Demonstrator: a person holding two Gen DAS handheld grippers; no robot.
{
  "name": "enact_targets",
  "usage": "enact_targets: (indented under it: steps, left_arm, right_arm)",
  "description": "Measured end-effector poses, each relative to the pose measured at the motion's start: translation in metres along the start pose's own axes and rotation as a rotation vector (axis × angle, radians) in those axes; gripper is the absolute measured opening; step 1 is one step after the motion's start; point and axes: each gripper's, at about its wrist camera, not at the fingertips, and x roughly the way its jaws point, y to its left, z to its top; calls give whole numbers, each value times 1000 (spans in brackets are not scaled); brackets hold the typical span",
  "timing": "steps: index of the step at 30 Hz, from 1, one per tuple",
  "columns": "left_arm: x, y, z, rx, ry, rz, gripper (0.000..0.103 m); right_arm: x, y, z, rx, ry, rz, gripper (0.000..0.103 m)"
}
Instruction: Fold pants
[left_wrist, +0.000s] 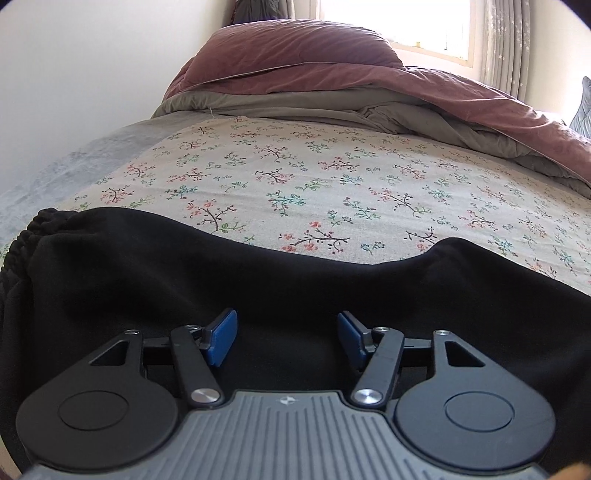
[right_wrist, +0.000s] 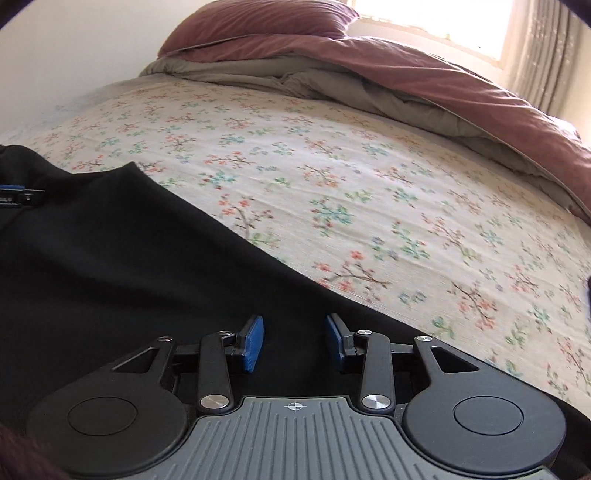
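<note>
Lying along the floral sheet's (left_wrist: 295, 177) near edge (far half bare), black pants (left_wrist: 184, 277).

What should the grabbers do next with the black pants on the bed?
Probably lower and pinch the near edge. Both the left gripper and right gripper hover open over the black pants, gripping nothing, and the pants lie spread flat on the flowery sheet.

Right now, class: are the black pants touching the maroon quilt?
Apart. The left wrist view shows bare floral sheet lying between the pants and the quilt.
</note>
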Motion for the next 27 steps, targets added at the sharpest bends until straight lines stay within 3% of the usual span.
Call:
enact_targets:
  steps: [3,8,13,14,16,20,22,27]
  left_arm:
    - [-14,-33,-3,57,-38,-68,69]
    - [-26,-109,-26,282,-38,-206,71]
    - [-47,-143,-58,465,-110,-175,71]
    - [-51,-144,-61,485,-103,-192,71]
    - [-60,-144,-67,493,-87,-222,72]
    - [-79,-146,-79,514,-42,-281,72]
    - [-85,-148,-80,512,-10,-316,72]
    - [-89,-149,-65,418,61,-468,79]
  right_arm:
    - [-17,-27,-14,80,7,-36,38]
    - [-38,-6,-10,94,-30,62,48]
    - [-39,20,-25,25,25,102,52]
    - [-40,20,-34,12,39,92,57]
    - [-49,12,-55,30,25,82,67]
    - [-74,-18,-88,138,20,105,67]
    - [-87,-27,-101,129,29,72,68]
    - [-116,-52,-104,155,51,38,71]
